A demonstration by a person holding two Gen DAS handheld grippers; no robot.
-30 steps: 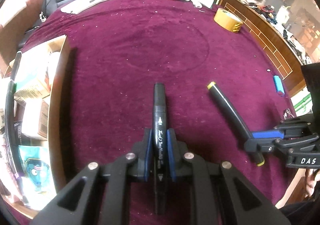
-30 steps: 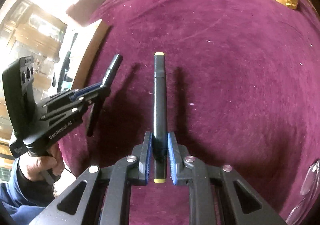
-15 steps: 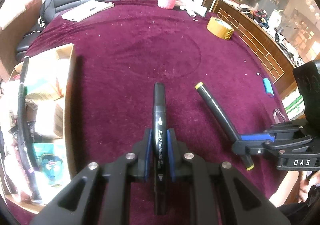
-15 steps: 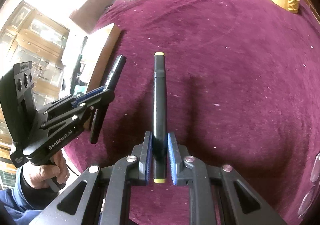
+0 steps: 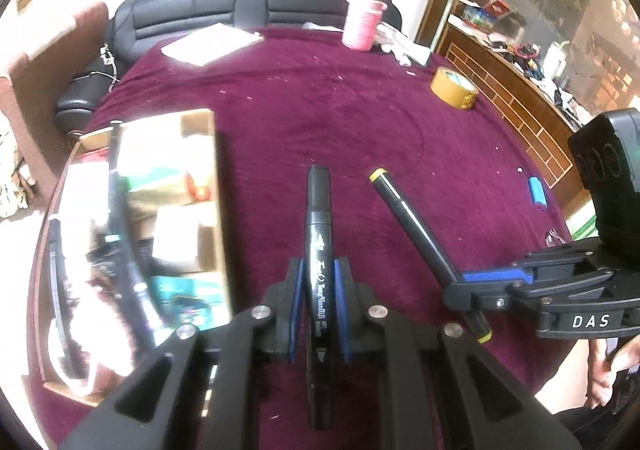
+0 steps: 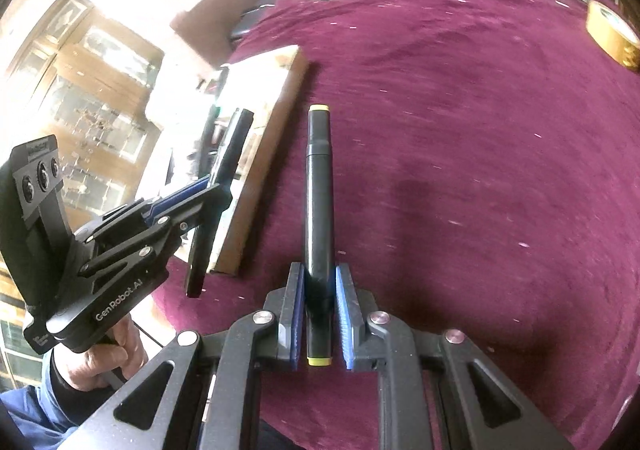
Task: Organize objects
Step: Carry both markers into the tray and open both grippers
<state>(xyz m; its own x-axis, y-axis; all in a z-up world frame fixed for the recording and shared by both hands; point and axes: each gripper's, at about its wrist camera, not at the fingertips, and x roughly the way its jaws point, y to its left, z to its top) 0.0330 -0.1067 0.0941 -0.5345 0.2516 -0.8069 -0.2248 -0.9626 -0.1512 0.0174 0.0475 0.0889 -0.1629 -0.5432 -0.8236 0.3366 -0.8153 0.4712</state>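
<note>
My left gripper (image 5: 319, 292) is shut on a black marker (image 5: 319, 226) with white lettering, held lengthwise above the maroon cloth. My right gripper (image 6: 318, 298) is shut on a black marker with yellow ends (image 6: 318, 186). In the left wrist view the right gripper (image 5: 466, 292) and its yellow-tipped marker (image 5: 412, 228) hang to the right. In the right wrist view the left gripper (image 6: 208, 196) with its black marker (image 6: 218, 194) hovers over the edge of an open cardboard box (image 6: 264, 158). That box (image 5: 218, 210) lies at the left, with several packets inside.
A roll of tan tape (image 5: 454, 87) and a pink cup (image 5: 362, 28) stand at the far side of the cloth. A small blue cylinder (image 5: 537, 192) lies at right. White papers (image 5: 212, 44) rest near a black sofa (image 5: 240, 10). A hand (image 6: 100, 362) grips the left tool.
Both grippers have risen and shifted left with their markers still held. The cardboard box has come further into both views, and the left gripper now hangs over its edge.
</note>
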